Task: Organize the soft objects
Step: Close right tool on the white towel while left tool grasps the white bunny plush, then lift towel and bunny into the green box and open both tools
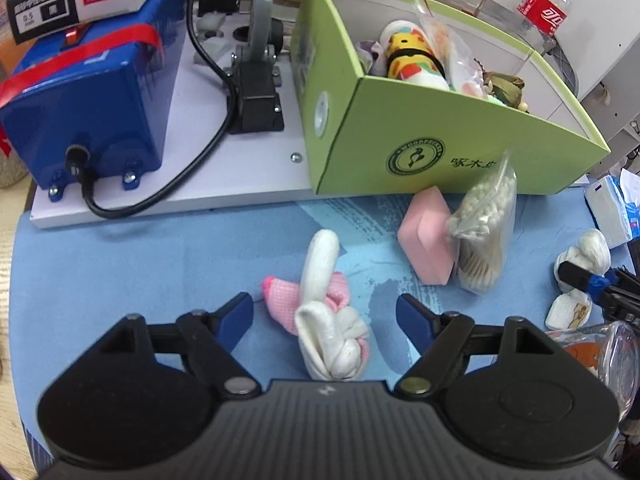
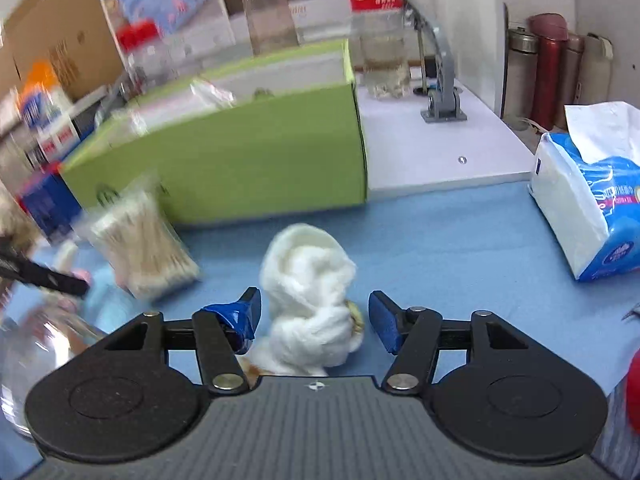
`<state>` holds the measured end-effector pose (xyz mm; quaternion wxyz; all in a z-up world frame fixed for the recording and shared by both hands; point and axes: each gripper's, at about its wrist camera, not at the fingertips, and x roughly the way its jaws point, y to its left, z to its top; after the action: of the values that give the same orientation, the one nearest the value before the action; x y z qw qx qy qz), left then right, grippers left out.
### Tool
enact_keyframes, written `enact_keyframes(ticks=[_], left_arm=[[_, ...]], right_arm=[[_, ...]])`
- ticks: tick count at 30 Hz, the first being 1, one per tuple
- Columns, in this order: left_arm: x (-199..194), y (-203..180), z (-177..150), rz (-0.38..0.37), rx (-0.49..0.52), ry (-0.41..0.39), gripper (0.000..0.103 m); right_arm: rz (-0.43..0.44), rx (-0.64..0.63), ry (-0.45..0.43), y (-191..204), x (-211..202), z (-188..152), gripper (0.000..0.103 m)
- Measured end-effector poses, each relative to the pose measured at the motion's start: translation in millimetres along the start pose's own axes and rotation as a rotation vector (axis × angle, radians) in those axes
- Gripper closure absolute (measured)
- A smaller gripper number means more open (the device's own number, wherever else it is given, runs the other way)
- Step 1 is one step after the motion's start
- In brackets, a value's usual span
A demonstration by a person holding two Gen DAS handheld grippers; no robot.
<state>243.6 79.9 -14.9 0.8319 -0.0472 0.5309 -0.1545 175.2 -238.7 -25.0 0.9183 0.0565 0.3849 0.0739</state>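
With both the left gripper [image 1: 325,312] and right gripper [image 2: 314,314] spread wide, close each squarely on the sock [image 1: 332,320] and, seemingly, the white cloth bundle [image 2: 310,284] between its fingers.

A knitted white and pink cloth sock bundle [image 1: 332,320] is lying on a matt blue mat [image 1: 160,264], while a smooth, matt pink foam-like block [image 1: 428,236] and a glossy clear plastic bag of cotton swabs [image 1: 484,232] are resting by the matt green cardboard box [image 1: 440,144]. A fluffy white cloth roll [image 2: 308,296] is showing a rough, fuzzy surface, and the tissue pack [image 2: 588,200] is shining in its glossy plastic wrap.
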Motion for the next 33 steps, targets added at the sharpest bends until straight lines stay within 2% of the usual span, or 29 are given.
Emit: enact_keyframes(ticks=[4, 9, 13, 15, 17, 19, 20, 22, 23, 26, 28, 33], left_arm=[[0, -3, -6, 0.045, 0.051, -0.017, 0.024], [2, -15, -11, 0.078, 0.101, -0.028, 0.025], [-2, -10, -18, 0.096, 0.121, -0.031, 0.035], [-4, -5, -18, 0.096, 0.103, -0.031, 0.036], [-5, -6, -18, 0.104, 0.092, -0.037, 0.045], [-7, -8, -20, 0.109, 0.097, -0.045, 0.064], [-9, -10, -21, 0.111, 0.095, -0.046, 0.066], [-15, -7, -26, 0.104, 0.079, -0.056, 0.069], [-19, -4, -28, 0.107, 0.063, -0.067, 0.069], [-37, 6, -29, 0.084, 0.019, -0.096, 0.069], [-54, 9, -26, 0.083, 0.019, -0.124, 0.069], [-98, 0, 7, 0.06, 0.035, -0.206, 0.069]], right_arm=[[-0.052, -0.113, -0.009, -6, -5, -11, 0.056], [-0.102, -0.132, -0.084, -3, -7, -24, 0.051], [-0.096, -0.122, -0.129, -9, -11, -33, 0.049], [-0.118, -0.114, -0.133, -5, -9, -31, 0.048], [-0.139, -0.103, -0.136, -1, -8, -31, 0.048], [-0.134, -0.12, -0.141, 2, -9, -33, 0.048], [-0.104, -0.141, -0.138, 2, -11, -35, 0.05], [-0.051, -0.145, -0.15, -1, -15, -39, 0.065], [-0.039, -0.143, -0.16, -2, -18, -41, 0.082], [0.021, -0.106, -0.158, -11, -27, -37, 0.085], [0.03, -0.113, -0.176, -13, -37, -29, 0.085], [0.107, -0.111, -0.285, -13, -66, 15, 0.085]])
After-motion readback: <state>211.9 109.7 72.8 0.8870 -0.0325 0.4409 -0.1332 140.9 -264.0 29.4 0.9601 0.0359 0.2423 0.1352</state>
